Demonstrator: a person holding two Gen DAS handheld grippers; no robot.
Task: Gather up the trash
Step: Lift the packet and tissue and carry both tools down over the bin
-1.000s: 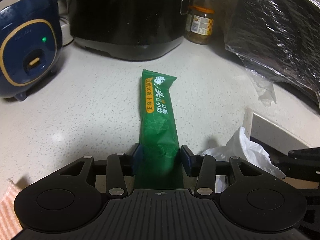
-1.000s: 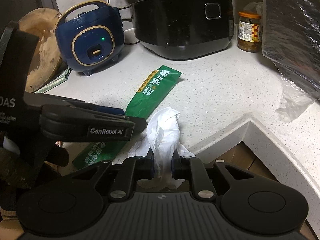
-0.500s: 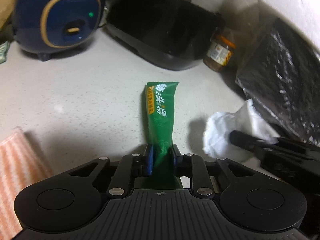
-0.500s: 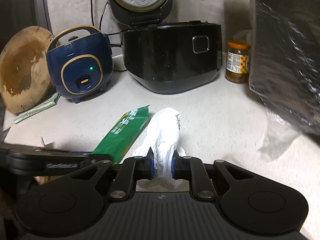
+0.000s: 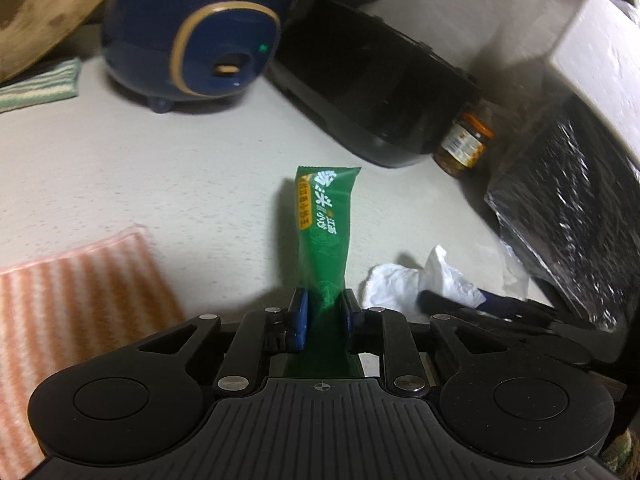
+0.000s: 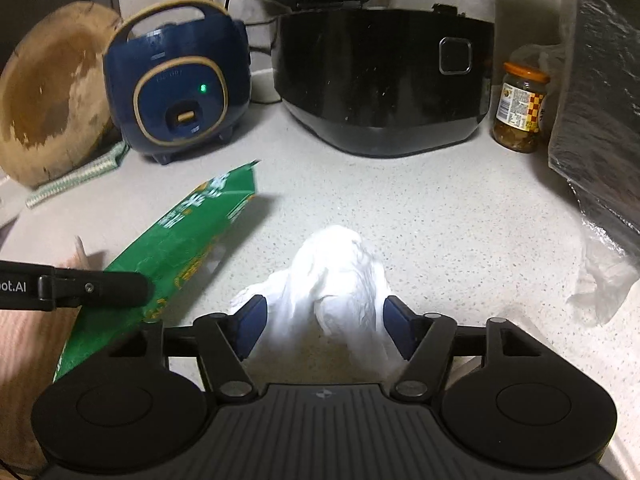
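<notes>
**Wrapper pinched, tissue between spread fingers**

Speckled pale stone forms the bench [image 6: 440, 208], crowded along its far side with kitchen gear. Nearest the lens, the left gripper [image 5: 322, 312] pinches a green snack wrapper [image 5: 324, 224] between its blue pads, the packet standing out straight ahead of the fingers with its printed end farthest away. Just right of that gripper, a crumpled white tissue [image 5: 404, 286] lies by the tip of the other tool. Seen from the right wrist, the right gripper [image 6: 324, 320] is spread wide, its blue pads standing clear on either side of the tissue [image 6: 340, 276], which sits bunched on the bench between them; whether either pad touches it cannot be told. To that gripper's left, the wrapper [image 6: 188, 240] slants upward, clamped by the black finger of the left tool. Beyond both grippers stand a navy rice cooker [image 6: 176, 84] with a green light, a large black cooker [image 6: 380, 80] with its lid raised, and a jar [image 6: 520, 108] with an orange lid. A round wooden board [image 6: 52, 92] leans far left; a striped pink cloth [image 5: 72, 304] lies left of the left gripper.
</notes>
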